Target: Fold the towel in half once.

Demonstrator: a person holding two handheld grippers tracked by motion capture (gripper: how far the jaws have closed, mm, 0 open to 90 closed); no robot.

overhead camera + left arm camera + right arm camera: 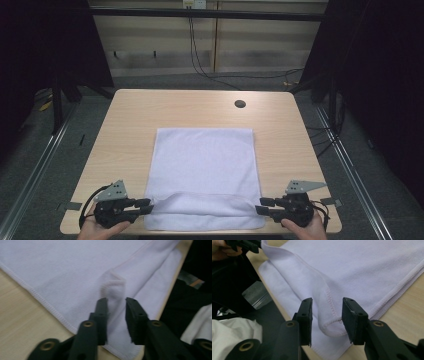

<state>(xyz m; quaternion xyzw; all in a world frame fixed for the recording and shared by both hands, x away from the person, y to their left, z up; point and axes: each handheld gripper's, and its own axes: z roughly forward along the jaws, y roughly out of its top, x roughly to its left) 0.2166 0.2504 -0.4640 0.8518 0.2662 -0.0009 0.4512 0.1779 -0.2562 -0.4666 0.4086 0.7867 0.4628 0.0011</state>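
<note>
White towel (204, 165) on table (130, 125), near edge folded, both tongs parted

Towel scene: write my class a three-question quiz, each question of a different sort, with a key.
1. True or false: the white towel lies crumpled in a ball at the table's far edge.
2. Which part of the towel is folded over? A) far edge B) near edge C) no part
3. In the right gripper view, what lies between the right gripper's jaws?

Key: 1. False, it lies spread flat. 2. B. 3. A folded towel corner, with the jaws apart and not pressing it.
</note>
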